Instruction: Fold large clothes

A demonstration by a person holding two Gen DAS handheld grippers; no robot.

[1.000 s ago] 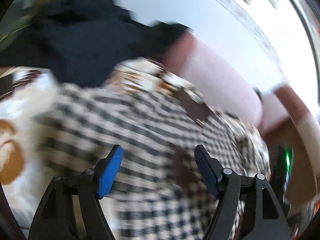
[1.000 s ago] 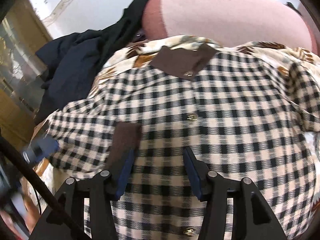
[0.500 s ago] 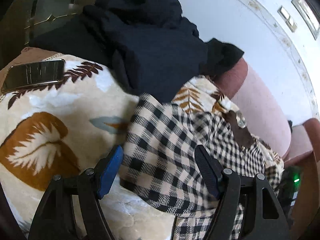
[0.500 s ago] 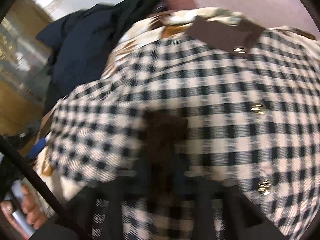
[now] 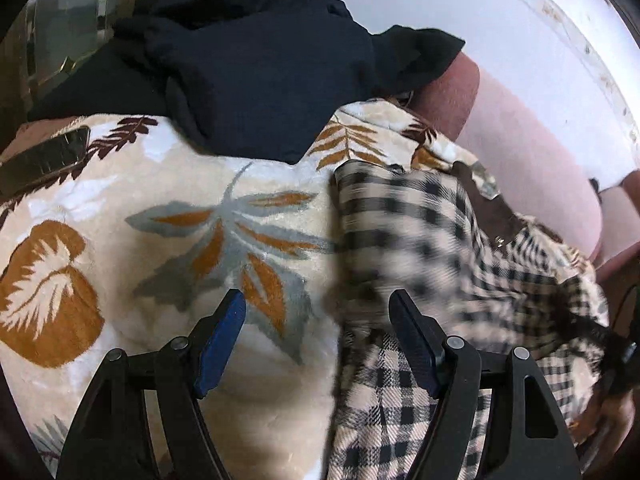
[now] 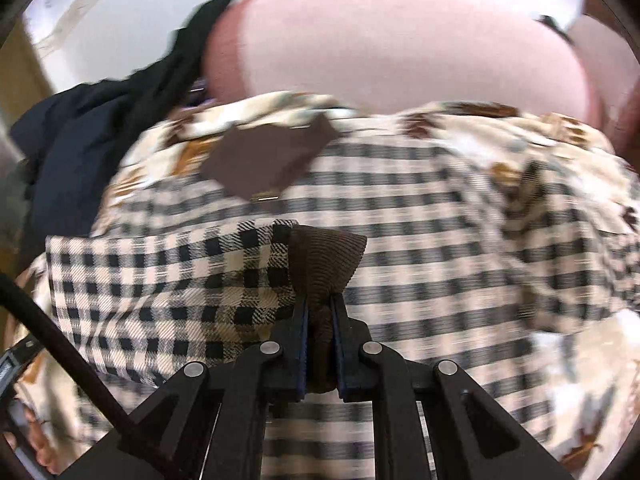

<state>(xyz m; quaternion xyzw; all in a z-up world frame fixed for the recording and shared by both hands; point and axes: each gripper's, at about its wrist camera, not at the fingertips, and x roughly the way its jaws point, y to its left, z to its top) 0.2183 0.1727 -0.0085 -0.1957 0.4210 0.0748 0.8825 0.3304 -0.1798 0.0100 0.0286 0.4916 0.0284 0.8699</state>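
A black-and-cream checked shirt [image 6: 420, 248] with a brown collar [image 6: 268, 160] lies spread on a leaf-print blanket [image 5: 140, 240]. My right gripper [image 6: 319, 300] is shut on the brown corduroy cuff [image 6: 326, 258] of its sleeve [image 6: 168, 280], which is lifted and drawn over the shirt's front. In the left wrist view the shirt [image 5: 420, 240] fills the right half, blurred. My left gripper [image 5: 316, 304] stands open above the blanket at the shirt's left edge, with only that edge of cloth below its right finger.
A heap of dark navy clothes [image 5: 260, 64] lies at the back left of the blanket. A phone [image 5: 44, 156] rests at the left. The pink sofa back [image 6: 400, 44] runs behind, under a white wall.
My right gripper has gone from open to shut on the brown cuff and carried the sleeve across the shirt. The left gripper has swung left, off the shirt and over the blanket.
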